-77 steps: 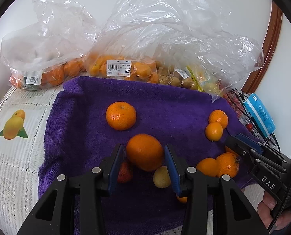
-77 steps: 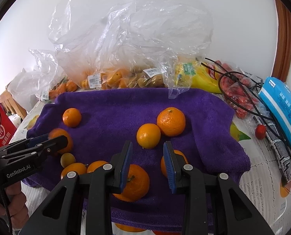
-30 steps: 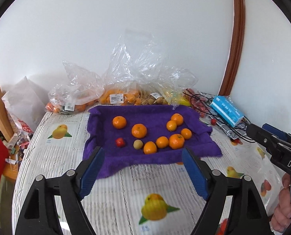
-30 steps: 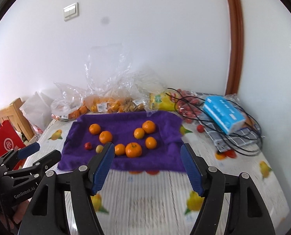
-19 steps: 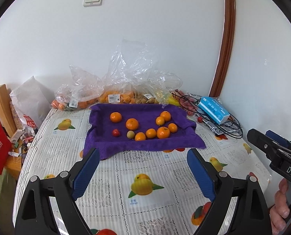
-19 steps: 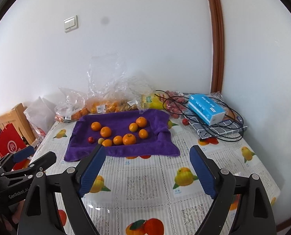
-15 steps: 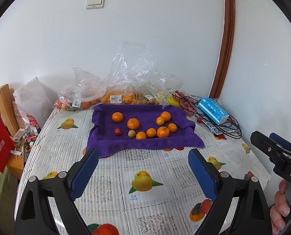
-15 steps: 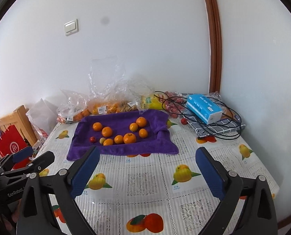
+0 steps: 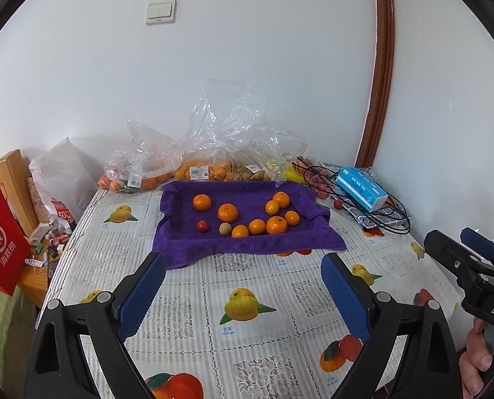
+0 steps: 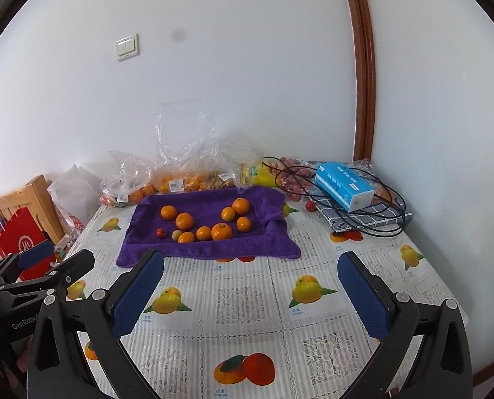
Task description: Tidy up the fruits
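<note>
With both the left gripper (image 9: 243, 279) and right gripper (image 10: 250, 274) released and empty, jaws just opened wide, the oranges (image 9: 227, 212) lie on the purple towel (image 9: 247, 246) at 12 o'clock, well apart on the desk (image 9: 247, 299), neither hand clearly nearer.

Purple towel (image 9: 247, 246) bearing orange mandarins (image 9: 227, 212), one small red fruit (image 9: 201, 226) and one pale yellow-green fruit (image 9: 225, 228). Counter (image 9: 247, 299) covered in a white lace-patterned cloth printed with yellow mangoes and orange-red fruit. Light-blue tissue box (image 9: 360, 188) on grey checked fabric (image 10: 373, 216). Tools black with blue pads (image 9: 140, 296).
</note>
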